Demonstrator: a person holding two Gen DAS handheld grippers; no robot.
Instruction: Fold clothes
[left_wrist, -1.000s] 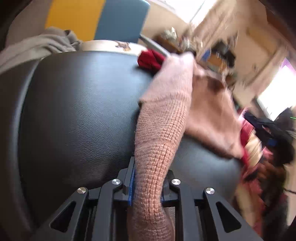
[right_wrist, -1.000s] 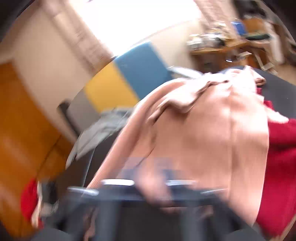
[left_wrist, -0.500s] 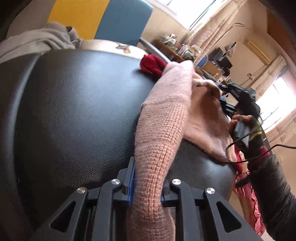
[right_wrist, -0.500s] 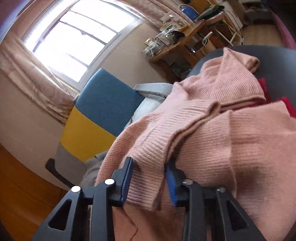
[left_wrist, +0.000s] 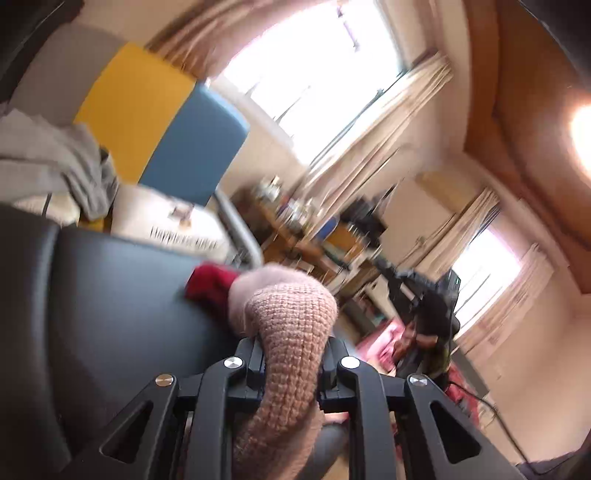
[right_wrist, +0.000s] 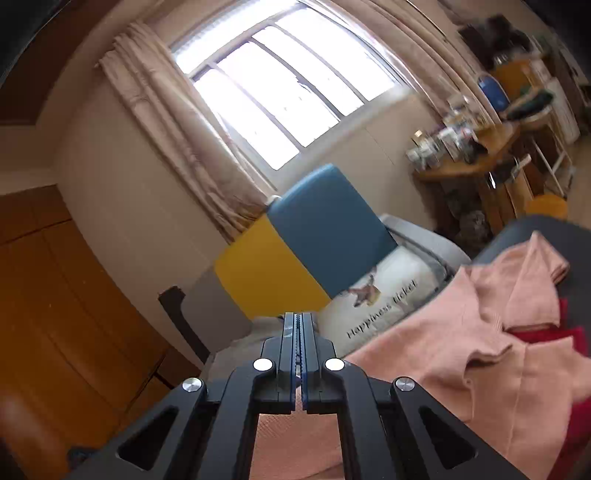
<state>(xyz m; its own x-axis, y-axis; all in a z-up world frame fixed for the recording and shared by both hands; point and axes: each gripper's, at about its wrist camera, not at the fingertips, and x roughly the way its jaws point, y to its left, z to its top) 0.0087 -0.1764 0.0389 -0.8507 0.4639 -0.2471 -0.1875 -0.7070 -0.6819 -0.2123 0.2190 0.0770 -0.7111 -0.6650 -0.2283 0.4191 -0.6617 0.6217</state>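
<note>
Between the left gripper's (left_wrist: 291, 363) jaws a thick roll of the pink sweater (left_wrist: 291, 332) was pinched, bulging above the black cushion (left_wrist: 110, 295). The right gripper (right_wrist: 298, 354) had just snapped shut on nothing, the sweater spread beneath and rightward, over a red garment (right_wrist: 546, 334).

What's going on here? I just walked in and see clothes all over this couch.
A person with a gripper in each hand is folding clothes. The left gripper is clamped on a roll of the pink sweater, lifted off the black couch. The right gripper is shut with nothing between its fingers; the sweater lies beside it, over a red garment.
</note>
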